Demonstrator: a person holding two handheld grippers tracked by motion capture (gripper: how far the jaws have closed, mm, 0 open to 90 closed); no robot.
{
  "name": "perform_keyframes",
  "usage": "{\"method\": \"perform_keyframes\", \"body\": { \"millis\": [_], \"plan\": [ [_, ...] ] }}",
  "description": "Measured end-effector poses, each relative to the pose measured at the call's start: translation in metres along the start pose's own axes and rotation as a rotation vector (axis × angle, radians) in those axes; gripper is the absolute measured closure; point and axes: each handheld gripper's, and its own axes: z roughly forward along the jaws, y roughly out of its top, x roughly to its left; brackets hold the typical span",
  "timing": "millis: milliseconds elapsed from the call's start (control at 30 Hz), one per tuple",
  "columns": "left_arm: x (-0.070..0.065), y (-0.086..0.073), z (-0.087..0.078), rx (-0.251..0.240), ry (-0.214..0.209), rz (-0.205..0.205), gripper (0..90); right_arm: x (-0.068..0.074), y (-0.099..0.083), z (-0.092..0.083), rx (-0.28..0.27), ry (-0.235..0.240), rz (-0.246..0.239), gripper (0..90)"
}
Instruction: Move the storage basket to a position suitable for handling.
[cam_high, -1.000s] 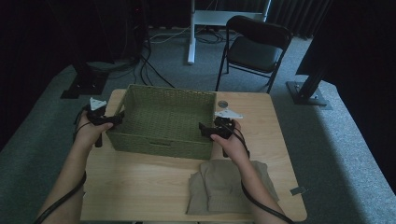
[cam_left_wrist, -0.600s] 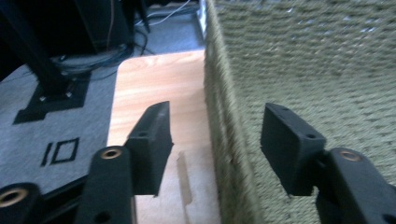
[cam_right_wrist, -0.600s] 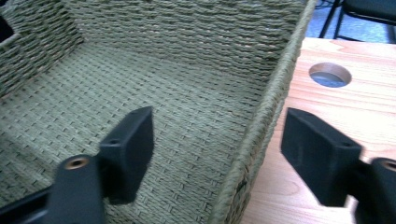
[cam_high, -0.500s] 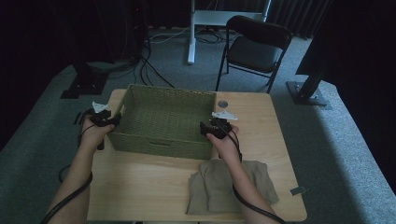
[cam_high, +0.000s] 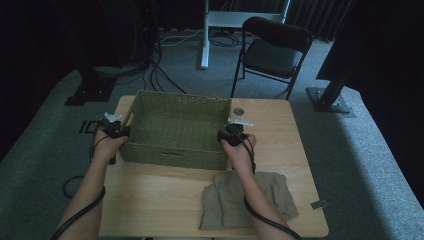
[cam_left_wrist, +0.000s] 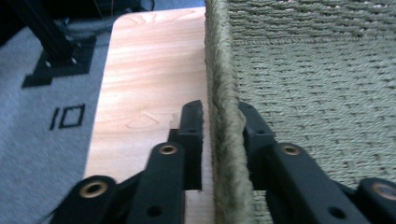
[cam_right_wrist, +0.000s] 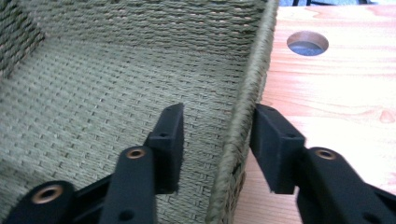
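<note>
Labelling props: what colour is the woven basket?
Olive-green woven basket; clearest in right gripper view.

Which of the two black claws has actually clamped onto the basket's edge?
The left gripper: its jaws pinch the basket rim. The right gripper straddles the rim with a gap remaining.

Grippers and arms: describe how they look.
Both the left gripper and the right gripper are black, each topped by a grey three-cornered plate. Their flat black fingers hang on links with brass-coloured pivot rings. A black cable trails along each forearm, which is bare.
</note>
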Motion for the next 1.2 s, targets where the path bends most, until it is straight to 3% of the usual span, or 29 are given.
{"method": "perform_keyframes", "body": {
  "millis": [100, 333, 500, 733, 967, 1200],
  "plan": [
    [-0.005, -0.001, 0.000, -0.002, 0.027, -0.002, 81.3, -0.002, 0.000, 0.001, 0.003, -0.004, 0.036, 61.0],
    [-0.013, -0.005, -0.003, -0.013, 0.049, -0.027, 81.8, -0.003, 0.001, 0.001, 0.002, -0.040, 0.040, 68.6],
    [-0.022, -0.007, -0.007, -0.008, 0.067, -0.030, 81.8, -0.007, 0.004, 0.000, 0.004, -0.095, -0.004, 75.2],
    [-0.031, -0.011, -0.012, -0.011, 0.067, -0.034, 81.8, -0.014, 0.003, 0.000, -0.012, -0.119, -0.049, 77.2],
    [-0.037, -0.015, -0.016, -0.016, 0.017, -0.073, 82.6, -0.023, 0.002, -0.003, -0.011, -0.112, -0.062, 77.4],
    [-0.050, -0.014, -0.016, -0.013, 0.027, -0.065, 82.7, -0.035, 0.002, -0.007, 0.001, -0.109, -0.056, 77.4]
  ]
}}
